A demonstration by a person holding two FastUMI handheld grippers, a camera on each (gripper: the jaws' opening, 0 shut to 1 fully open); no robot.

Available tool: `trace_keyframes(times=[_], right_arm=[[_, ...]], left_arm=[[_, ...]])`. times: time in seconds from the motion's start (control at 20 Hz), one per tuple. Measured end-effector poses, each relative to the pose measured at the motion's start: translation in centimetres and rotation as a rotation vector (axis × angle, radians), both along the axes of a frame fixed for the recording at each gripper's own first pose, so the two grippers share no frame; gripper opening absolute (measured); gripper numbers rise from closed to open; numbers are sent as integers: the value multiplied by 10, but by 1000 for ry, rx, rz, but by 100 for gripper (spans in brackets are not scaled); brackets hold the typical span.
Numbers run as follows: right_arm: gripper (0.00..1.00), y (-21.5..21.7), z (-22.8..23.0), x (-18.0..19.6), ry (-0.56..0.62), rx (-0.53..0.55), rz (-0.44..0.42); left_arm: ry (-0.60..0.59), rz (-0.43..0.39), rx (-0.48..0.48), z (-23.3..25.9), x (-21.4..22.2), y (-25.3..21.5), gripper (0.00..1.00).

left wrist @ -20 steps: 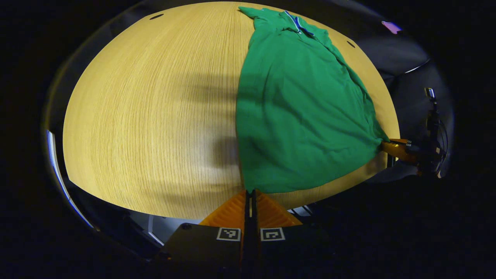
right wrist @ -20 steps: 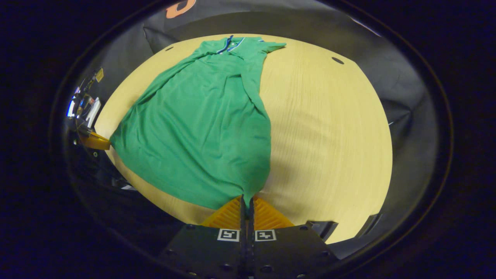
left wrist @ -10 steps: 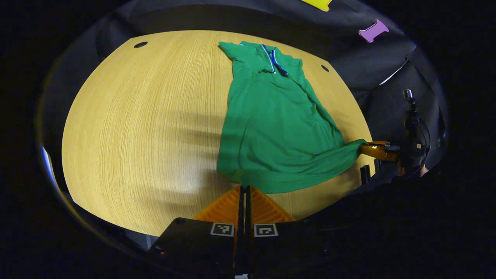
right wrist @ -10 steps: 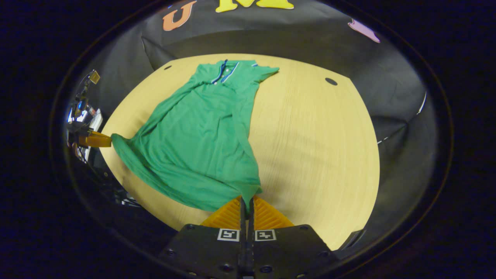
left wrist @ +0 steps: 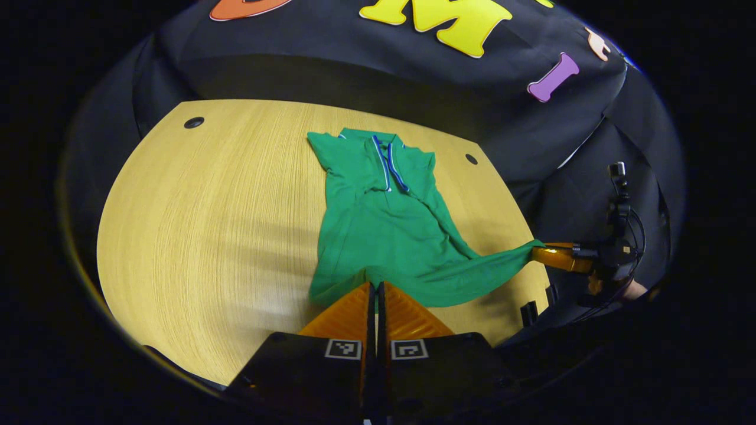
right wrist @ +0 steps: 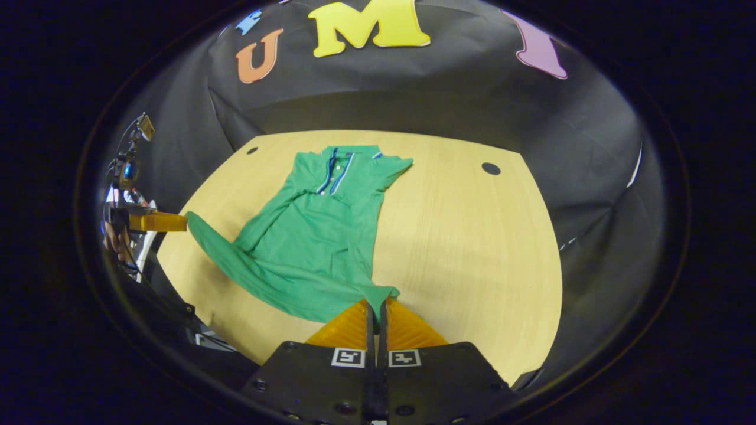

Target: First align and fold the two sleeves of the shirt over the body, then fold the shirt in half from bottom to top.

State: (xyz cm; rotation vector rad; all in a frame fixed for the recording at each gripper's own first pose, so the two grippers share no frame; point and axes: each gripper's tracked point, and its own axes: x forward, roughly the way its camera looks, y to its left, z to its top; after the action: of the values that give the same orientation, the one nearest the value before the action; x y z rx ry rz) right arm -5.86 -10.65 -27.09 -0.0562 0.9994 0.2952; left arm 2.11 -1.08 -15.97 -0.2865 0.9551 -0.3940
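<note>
Both sleeves already lay folded in over the body, so the step in hand appeared to be the bottom-to-top fold. The left gripper (left wrist: 373, 289) had its fingers clenched on one bottom corner of the green shirt (left wrist: 384, 236), and the right gripper (right wrist: 375, 307) had its fingers clenched on the other corner, the hem hanging slack between them and raised off the desk (left wrist: 207, 224). From the left gripper view the right gripper showed far off to the right of the fingers; from the right gripper view the left gripper (right wrist: 177, 222) showed far off to the left. To do it well, both corners should probably travel forward level and at one pace, keeping the hem taut enough to stop the middle sagging, and land near the collar (right wrist: 333, 171), straight ahead of the fingers. The pale wood-grain desk had small dark holes (right wrist: 490, 169) near its far edge; black cloth walled the booth behind.
</note>
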Motion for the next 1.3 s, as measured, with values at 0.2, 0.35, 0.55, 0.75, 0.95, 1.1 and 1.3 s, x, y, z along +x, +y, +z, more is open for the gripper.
trace_keyframes(times=[0.2, 0.35, 0.55, 0.75, 0.95, 1.1, 1.3], right_arm=[[0, 2, 21, 25, -55, 31, -16], [0, -3, 35, 46, -99, 43, -35], [0, -6, 57, 77, -154, 54, -37], [0, 2, 72, 102, -200, 69, -32], [0, 11, 85, 128, -236, 76, -30], [0, 17, 95, 160, -261, 95, -55], [0, 27, 104, 196, -293, 77, -58]], left_arm=[[-65, 26, -28, 24, 29, -4, 6], [-119, 51, -33, 42, 53, 1, 6], [-188, 96, -39, 70, 82, 16, 6], [-235, 120, -38, 85, 107, 23, 5], [-273, 133, -38, 98, 129, 28, 6], [-308, 159, -16, 105, 153, 30, 6], [-318, 186, -3, 106, 178, 32, 6]])
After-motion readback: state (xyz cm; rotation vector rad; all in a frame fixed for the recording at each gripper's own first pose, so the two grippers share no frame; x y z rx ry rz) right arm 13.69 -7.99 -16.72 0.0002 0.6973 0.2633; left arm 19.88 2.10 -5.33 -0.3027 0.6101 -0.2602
